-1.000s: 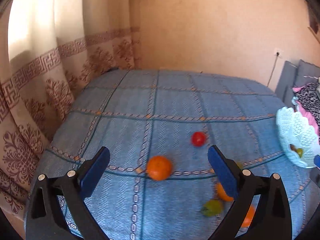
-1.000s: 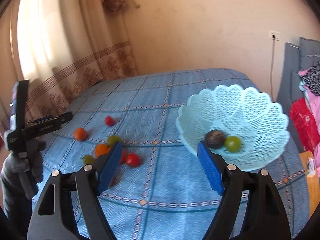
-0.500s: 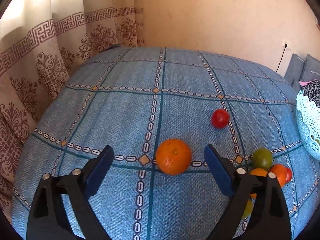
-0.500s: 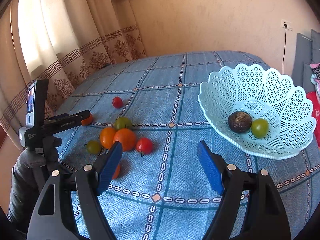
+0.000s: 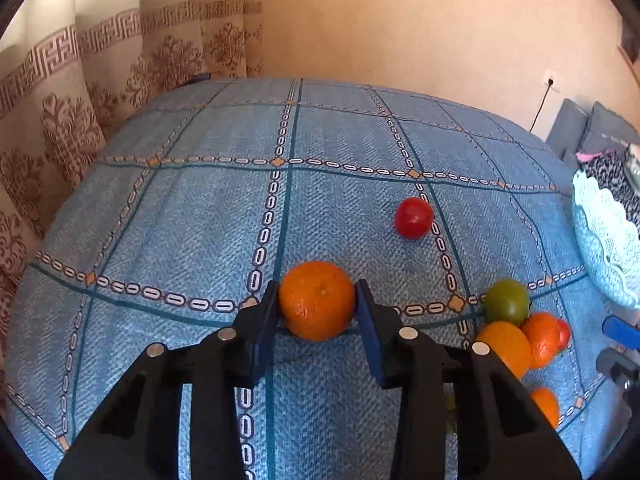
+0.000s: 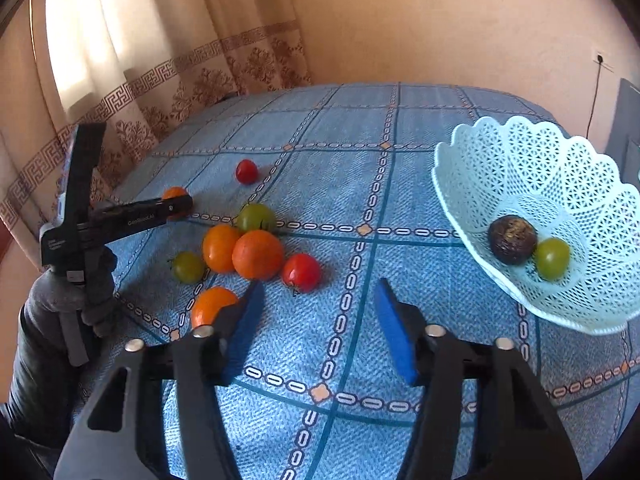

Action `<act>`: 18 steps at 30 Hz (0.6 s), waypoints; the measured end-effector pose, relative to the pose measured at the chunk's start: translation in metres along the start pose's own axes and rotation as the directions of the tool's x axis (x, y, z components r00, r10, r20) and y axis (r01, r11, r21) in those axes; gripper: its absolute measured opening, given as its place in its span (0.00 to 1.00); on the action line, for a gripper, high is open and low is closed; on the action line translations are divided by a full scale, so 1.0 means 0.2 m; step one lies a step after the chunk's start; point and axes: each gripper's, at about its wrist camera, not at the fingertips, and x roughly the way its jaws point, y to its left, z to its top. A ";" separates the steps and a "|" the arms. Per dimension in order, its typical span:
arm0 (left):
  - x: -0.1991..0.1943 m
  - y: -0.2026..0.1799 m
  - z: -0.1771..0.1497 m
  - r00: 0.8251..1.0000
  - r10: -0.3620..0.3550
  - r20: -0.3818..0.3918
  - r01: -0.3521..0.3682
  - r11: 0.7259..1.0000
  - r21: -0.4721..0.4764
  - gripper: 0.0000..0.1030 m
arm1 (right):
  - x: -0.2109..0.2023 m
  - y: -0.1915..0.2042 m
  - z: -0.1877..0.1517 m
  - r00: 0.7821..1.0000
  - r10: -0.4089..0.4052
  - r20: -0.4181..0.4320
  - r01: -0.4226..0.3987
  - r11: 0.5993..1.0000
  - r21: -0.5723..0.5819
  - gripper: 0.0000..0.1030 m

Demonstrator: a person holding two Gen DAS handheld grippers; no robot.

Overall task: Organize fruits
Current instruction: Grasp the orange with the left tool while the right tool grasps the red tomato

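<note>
My left gripper is shut on an orange that rests on the blue bedspread; it also shows in the right wrist view. A red tomato lies beyond it. A cluster of oranges, green tomatoes and a red tomato lies to the right. My right gripper is open and empty, just in front of that cluster. The pale lattice basket on the right holds a dark fruit and a green one.
Patterned curtains hang along the left edge of the bed. A wall with a socket and cable stands behind. Grey cushions and clothing lie at the far right.
My left gripper has moved forward and closed its jaws on the orange. My right gripper has come lower and nearer the fruit cluster, still open.
</note>
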 end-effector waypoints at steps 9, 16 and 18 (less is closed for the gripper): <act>-0.06 0.00 -0.02 1.000 -0.002 0.029 0.002 1.000 -0.026 0.37 | 0.12 0.02 0.03 0.998 0.028 -0.049 -0.029 1.000 -0.009 0.51; -0.09 -0.02 -0.03 0.999 -0.004 0.039 0.004 1.000 -0.017 0.37 | 0.22 0.01 0.05 0.996 0.038 -0.080 -0.038 0.999 0.000 0.37; -0.09 -0.03 -0.04 0.999 -0.005 0.039 0.006 1.000 -0.015 0.37 | 0.24 0.01 0.05 0.995 0.045 -0.087 -0.045 0.999 0.004 0.37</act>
